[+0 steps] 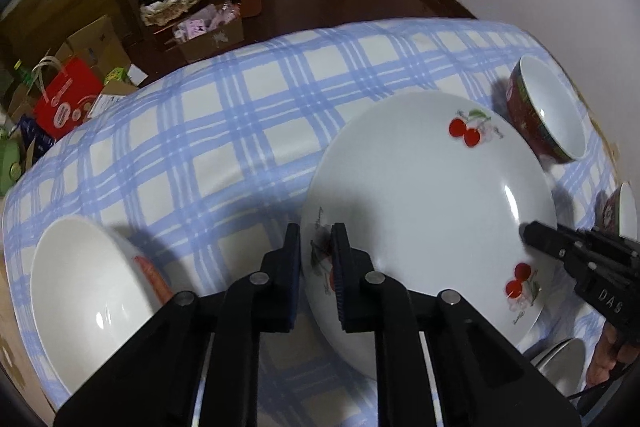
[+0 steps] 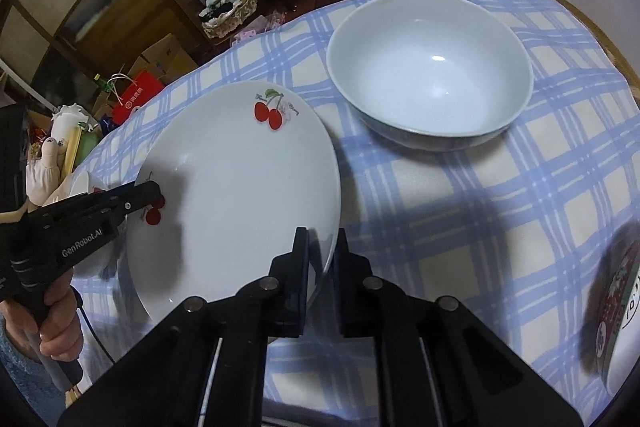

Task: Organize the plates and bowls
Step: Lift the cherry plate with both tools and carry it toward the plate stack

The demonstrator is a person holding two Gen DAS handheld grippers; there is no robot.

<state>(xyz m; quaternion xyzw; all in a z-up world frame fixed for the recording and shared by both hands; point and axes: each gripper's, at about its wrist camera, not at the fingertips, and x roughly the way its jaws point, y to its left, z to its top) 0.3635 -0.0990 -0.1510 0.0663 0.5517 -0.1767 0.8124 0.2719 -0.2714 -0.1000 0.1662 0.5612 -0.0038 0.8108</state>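
A: Both grippers pinch the cherry plate [image 2: 240, 187] over the desk [image 2: 460, 227]: left gripper [image 1: 316, 247] and right gripper [image 2: 322, 247], jaws nearly closed on opposite rim edges.

B: Thin rim grips; uneven lifting could tip it onto the white bowl [image 2: 430, 75].

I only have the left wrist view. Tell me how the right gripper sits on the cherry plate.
Observer: The right gripper is shut on the cherry plate at its near rim, rim between its pads.
Operator: Now report the bowl beyond it.
Observer: The bowl stands upright and empty, tablecloth showing between it and the plate.
Operator: Check my left gripper from outside.
Observer: The left gripper pinches the opposite rim, beside a cherry print.
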